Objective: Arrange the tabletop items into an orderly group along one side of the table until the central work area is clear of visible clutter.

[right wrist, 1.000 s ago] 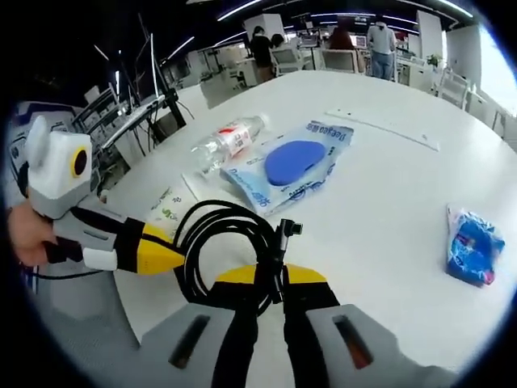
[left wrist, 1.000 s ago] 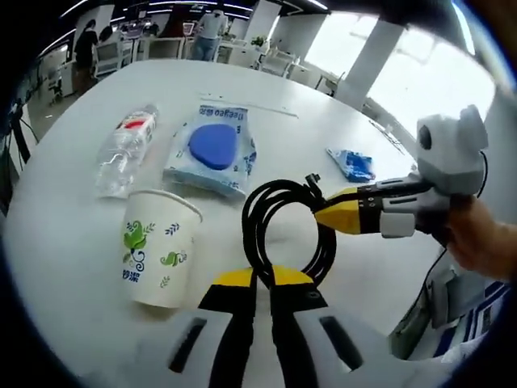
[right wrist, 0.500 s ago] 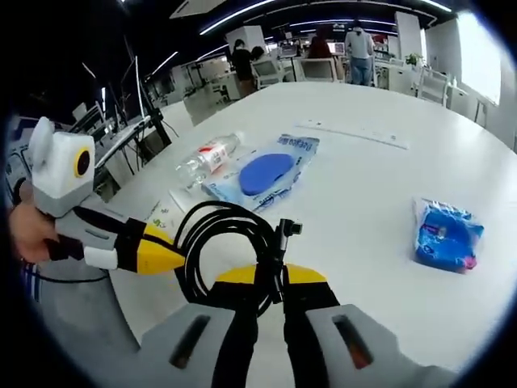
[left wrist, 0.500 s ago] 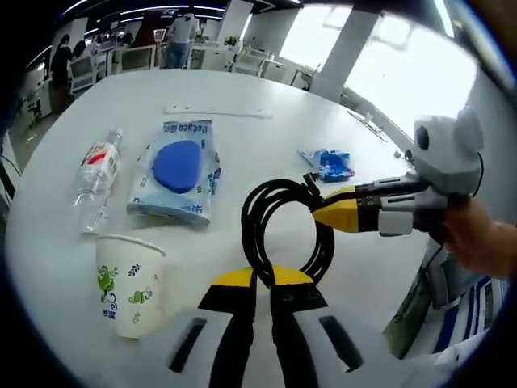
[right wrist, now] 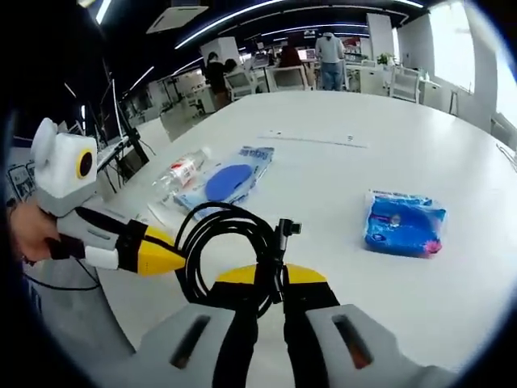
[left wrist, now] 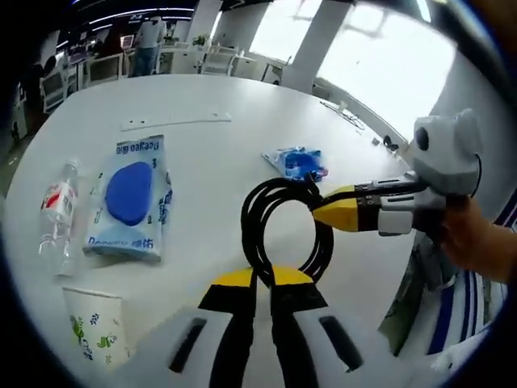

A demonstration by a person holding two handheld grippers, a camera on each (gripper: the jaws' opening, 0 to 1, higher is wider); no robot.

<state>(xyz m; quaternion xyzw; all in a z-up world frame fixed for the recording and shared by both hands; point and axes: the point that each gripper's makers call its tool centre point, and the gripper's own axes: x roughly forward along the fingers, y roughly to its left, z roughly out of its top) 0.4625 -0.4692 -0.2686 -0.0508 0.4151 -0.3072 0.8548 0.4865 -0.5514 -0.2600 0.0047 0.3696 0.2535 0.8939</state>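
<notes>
A coiled black cable (left wrist: 283, 230) hangs above the white table (left wrist: 218, 97), held from two sides. My left gripper (left wrist: 262, 279) is shut on the bottom of the coil. My right gripper (left wrist: 319, 212) comes in from the right and is shut on the coil's far side, near its plug. In the right gripper view the same cable (right wrist: 222, 250) sits in my right gripper (right wrist: 271, 275), and the left gripper (right wrist: 174, 260) pinches it from the left. A hand holds each gripper.
On the table lie a packet with a blue round pad (left wrist: 129, 198), a clear water bottle (left wrist: 58, 214), a paper cup (left wrist: 93, 335), a small blue packet (left wrist: 297, 162) and a thin white strip (left wrist: 174, 123). Desks, chairs and people stand beyond the table.
Both views have swung across the table, so the cup, bottle and pad packet now sit further left. The cable stays gripped by both grippers in the same pose.
</notes>
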